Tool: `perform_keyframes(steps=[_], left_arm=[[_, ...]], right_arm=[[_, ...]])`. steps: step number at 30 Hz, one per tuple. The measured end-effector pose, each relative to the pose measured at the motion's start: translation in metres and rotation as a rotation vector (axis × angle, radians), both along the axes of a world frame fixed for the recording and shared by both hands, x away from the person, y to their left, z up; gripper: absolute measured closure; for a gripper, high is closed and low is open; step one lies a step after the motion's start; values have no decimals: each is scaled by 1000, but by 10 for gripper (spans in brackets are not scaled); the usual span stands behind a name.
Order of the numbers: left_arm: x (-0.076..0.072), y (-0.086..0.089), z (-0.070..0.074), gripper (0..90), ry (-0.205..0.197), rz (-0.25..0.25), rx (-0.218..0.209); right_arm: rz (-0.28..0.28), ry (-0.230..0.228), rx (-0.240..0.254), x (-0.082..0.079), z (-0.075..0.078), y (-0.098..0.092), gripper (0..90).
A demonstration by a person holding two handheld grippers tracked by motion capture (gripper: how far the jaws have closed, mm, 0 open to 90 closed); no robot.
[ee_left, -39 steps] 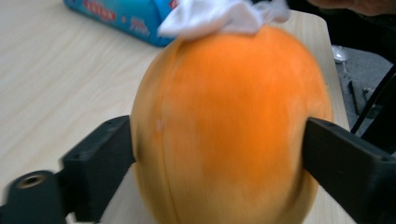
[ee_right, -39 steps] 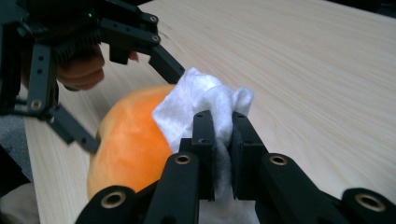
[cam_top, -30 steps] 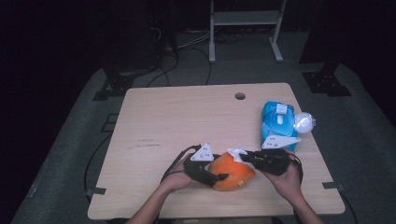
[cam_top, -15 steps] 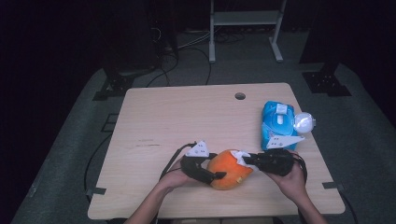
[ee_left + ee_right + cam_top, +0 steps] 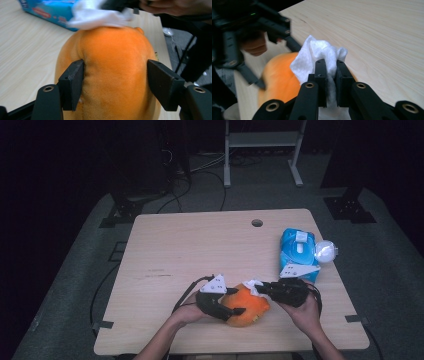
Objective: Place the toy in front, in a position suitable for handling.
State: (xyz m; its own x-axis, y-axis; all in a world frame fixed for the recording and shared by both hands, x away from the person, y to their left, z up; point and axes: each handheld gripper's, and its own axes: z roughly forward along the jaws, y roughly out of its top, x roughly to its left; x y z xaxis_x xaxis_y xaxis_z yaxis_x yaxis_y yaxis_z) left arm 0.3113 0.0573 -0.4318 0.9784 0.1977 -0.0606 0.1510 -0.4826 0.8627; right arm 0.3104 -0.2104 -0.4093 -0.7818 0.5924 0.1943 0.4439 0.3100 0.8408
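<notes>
at the near edge of the wooden table (image 5: 165,245), just right of its middle, the orange plush toy (image 5: 246,305) is lying between the two hands. the left gripper (image 5: 239,312) is straddling it from the left: its jaws have just been closing, with the toy between them. in the left gripper view one pad (image 5: 73,82) is pressing into the orange fabric (image 5: 115,72), while the other is sitting right at the toy's flank, so the hold is looking light rather than firm. squeezing a little more would keep the soft body from rolling under the rubbing.

the right gripper (image 5: 259,289) is coming in from the right, clenched tight on a crumpled white wet wipe (image 5: 319,53), and the wipe is resting on the far upper side of the toy. the step in hand is probably wiping the plush surface. doing it well is likely meaning short strokes toward the braced side, keeping the wad bunched ahead of the jaws so the black fingertips are not dragging on the pile, and turning the toy to reach fresh patches.

farther off on the right, the blue pack of wipes (image 5: 298,251) is lying flat, with a small white round object (image 5: 325,252) just beside it; both are well clear of the work.
</notes>
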Motion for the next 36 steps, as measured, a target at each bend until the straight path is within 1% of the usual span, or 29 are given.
perform_keyframes(steps=[2, 3, 5, 7, 9, 11, 13, 14, 16, 17, 20, 21, 22, 24, 26, 28, 32, 35, 36], left_arm=[[0, 0, 0, 330, 5, 2, -4], [1, -1, -1, 328, 14, 11, -6], [2, -1, -1, 324, 11, 34, -10], [4, 1, -1, 323, 17, 62, -13], [6, 3, -1, 322, 33, 89, -19], [9, 6, -2, 319, 58, 103, -31], [13, 9, -3, 315, 81, 118, -40], [14, 10, -3, 312, 89, 122, -44], [15, 12, -3, 310, 95, 124, -49], [14, 12, -4, 311, 91, 119, -51], [12, 11, -3, 317, 62, 83, -43], [11, 10, -3, 317, 61, 76, -44], [10, 10, -3, 317, 54, 57, -42], [8, 9, -3, 315, 45, 34, -42], [7, 8, -3, 311, 34, 23, -38], [5, 6, -3, 304, 28, 17, -34], [-3, -5, 0, 290, -15, 4, -1], [-9, -12, 1, 280, -46, -12, 20], [-10, -13, 1, 272, -50, -16, 22]], right_arm=[[-22, 17, 11, 5, -4, -2, 810], [-23, 32, 24, 8, -7, -4, 810], [-25, 45, 34, 9, -9, -7, 810], [-23, 44, 30, 7, -8, -9, 811], [-10, 41, 30, 3, -6, -10, 810], [6, 39, 37, -3, -3, -10, 809], [28, 27, 46, -9, 1, -7, 808], [41, 16, 43, -11, 3, -5, 807], [42, 5, 41, -12, 5, -3, 808], [40, 5, 40, -10, 4, -3, 809], [21, 24, 47, -5, 0, -7, 810], [12, 33, 48, -3, -2, -9, 810], [7, 35, 48, -2, -3, -10, 810], [-5, 50, 42, 1, -7, -14, 810], [-8, 60, 42, 2, -10, -16, 810], [-10, 60, 40, 1, -9, -16, 811], [8, 41, 46, -3, -2, -7, 812], [37, 25, 56, -7, 2, 2, 811], [48, 24, 57, -8, 3, 4, 810]])
